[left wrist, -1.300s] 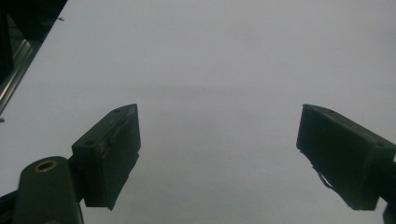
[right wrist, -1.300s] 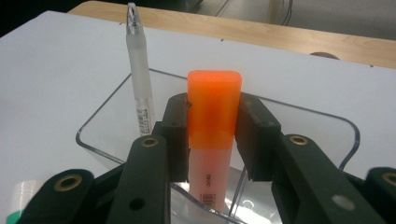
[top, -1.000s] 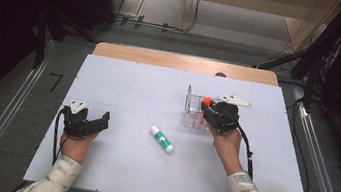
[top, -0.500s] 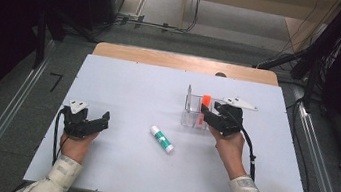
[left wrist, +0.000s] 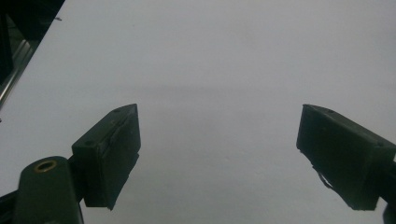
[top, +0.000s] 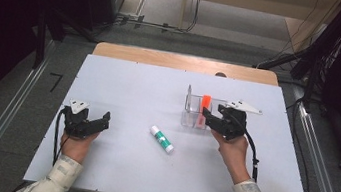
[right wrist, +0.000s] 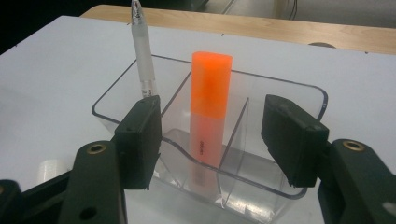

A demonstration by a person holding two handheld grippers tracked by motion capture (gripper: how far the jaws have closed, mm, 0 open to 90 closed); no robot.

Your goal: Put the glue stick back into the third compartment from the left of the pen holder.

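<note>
Orange marker [right wrist: 210, 107] standing near upright in clear organizer [right wrist: 299, 93], middle compartment, leaning on a divider. Cap up, free of both jaws. White pen [right wrist: 142, 51] upright in the next compartment, to the left in the right gripper view. Organizer sits on the far right part of the table [top: 124, 84].

Right gripper [right wrist: 212, 135] just short of the organizer, jaws spread wide either side of the marker, touching nothing. Probably the release stance: marker resting on its own, jaws clear, so likely just dropped in. Could equally be lining up a grab; cannot tell from this alone.

Glue stick [top: 161, 138], white with green cap, lying flat mid-table, well apart from the organizer and between the two hands. Likely next item for the organizer, given what's already sorted.

Left gripper [top: 85, 123] low over the near-left table, jaws spread, bare tabletop between them. Pointed roughly toward the glue stick but not near it. Looks parked, waiting.

Risk if the right hand moves carelessly: jaw clipping the organizer's thin wall or knocking the marker out of its lean. Light plastic, would slide or tip easily.
</note>
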